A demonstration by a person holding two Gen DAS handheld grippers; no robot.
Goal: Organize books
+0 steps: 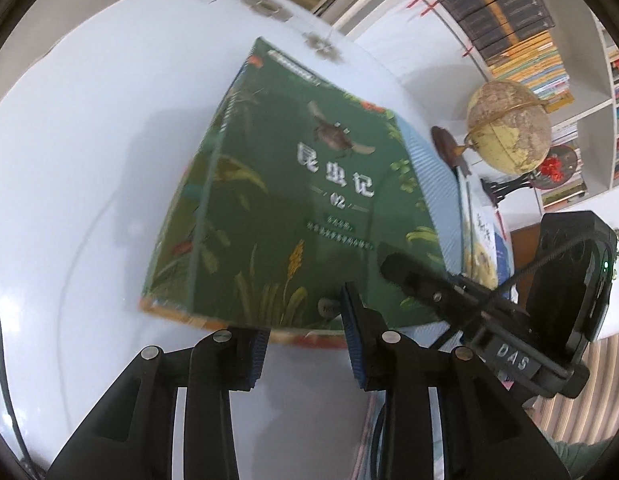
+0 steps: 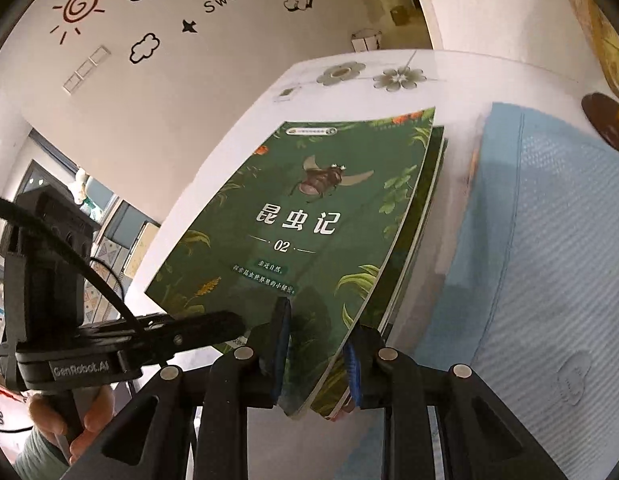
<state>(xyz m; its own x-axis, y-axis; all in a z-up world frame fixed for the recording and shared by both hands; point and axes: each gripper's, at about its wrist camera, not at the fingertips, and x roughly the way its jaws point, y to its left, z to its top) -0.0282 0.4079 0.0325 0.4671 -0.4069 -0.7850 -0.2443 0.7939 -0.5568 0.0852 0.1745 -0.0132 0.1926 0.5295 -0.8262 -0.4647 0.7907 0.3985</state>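
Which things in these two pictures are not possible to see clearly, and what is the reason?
- Left wrist view: small print on the green book is motion-blurred; unreadable.
- Left wrist view: the left tool covers the book's near edge, so a grip cannot be judged.
- Right wrist view: books under the top green book are covered, count unknown.
- Right wrist view: the globe's base is cut by the edge.

Globe (image 1: 509,128) on a dark stand, pale blue mat (image 2: 541,240), white table (image 1: 89,140), sun-and-cloud wall stickers (image 2: 109,12).
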